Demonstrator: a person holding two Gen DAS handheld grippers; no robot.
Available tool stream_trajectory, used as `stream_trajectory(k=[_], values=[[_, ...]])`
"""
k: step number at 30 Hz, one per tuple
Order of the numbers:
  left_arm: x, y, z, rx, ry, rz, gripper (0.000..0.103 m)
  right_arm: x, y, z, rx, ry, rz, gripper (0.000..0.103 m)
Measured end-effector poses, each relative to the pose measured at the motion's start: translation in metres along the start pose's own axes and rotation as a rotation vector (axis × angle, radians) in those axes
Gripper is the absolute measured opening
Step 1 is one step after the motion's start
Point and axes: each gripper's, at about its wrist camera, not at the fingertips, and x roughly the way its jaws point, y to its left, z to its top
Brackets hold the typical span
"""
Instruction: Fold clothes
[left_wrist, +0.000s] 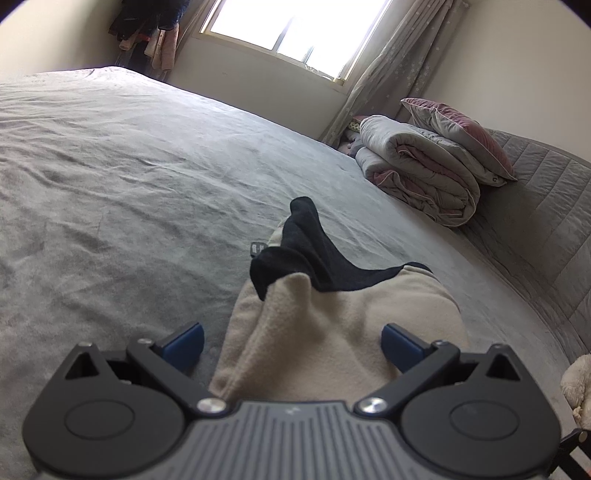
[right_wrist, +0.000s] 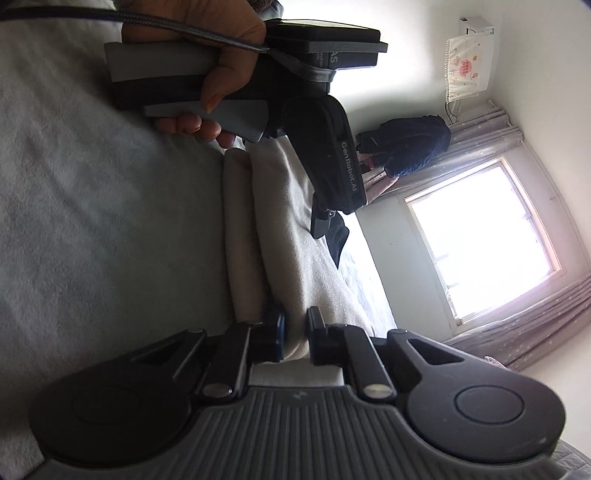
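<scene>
A bed (left_wrist: 129, 155) covered by a wrinkled grey sheet is seen filling most of both views. A rolled grey and pink duvet (left_wrist: 421, 173) with a pillow (left_wrist: 461, 129) on top is set at the bed's far right edge, against a quilted grey headboard (left_wrist: 535, 206). A bright window (left_wrist: 295, 26) with curtains (left_wrist: 391, 59) is seen beyond the far edge, and dark clothes (left_wrist: 147, 18) are hung in the far left corner.

A cream garment (left_wrist: 314, 332) with a dark navy part (left_wrist: 306, 251) is laid on the bed, partly folded, near the bed's right side. In the left wrist view the left gripper (left_wrist: 291, 345) is held over it with its blue fingers (left_wrist: 184, 343) spread wide, the cloth lying between them unpressed. In the right wrist view the right gripper (right_wrist: 295, 338) is clenched on a folded edge of the cream garment (right_wrist: 258, 229), cloth being pinched between its fingers (right_wrist: 275, 338). The left gripper's handle is seen gripped by a hand (right_wrist: 218, 55).
</scene>
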Motion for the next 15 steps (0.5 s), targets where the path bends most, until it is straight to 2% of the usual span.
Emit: stream_trajectory(k=[5,8,10,12,13,14,15], values=[[0.002,-0.001,-0.001,0.026,0.014,0.009,0.102,0.001,0.008,-0.003,-0.034,0.033,0.022,0.009],[0.0,-0.001,0.0,0.039,0.019,0.019,0.102,0.01,0.011,-0.002,-0.042,0.05,0.05,0.013],[-0.008,-0.003,0.004,0.063,-0.015,0.051,0.102,0.011,0.005,0.002,-0.032,0.067,0.074,0.014],[-0.024,-0.007,0.012,0.102,-0.097,0.079,0.102,0.006,-0.006,0.011,-0.003,0.069,0.078,0.019],[-0.033,-0.008,0.018,0.117,-0.145,0.082,0.102,0.002,-0.013,0.015,0.017,0.067,0.075,0.043],[-0.042,-0.01,0.024,0.132,-0.194,0.086,0.102,-0.004,-0.021,0.018,0.052,0.052,0.06,0.073],[-0.049,-0.013,0.029,0.147,-0.238,0.08,0.102,-0.01,-0.03,0.021,0.09,0.034,0.043,0.079]])
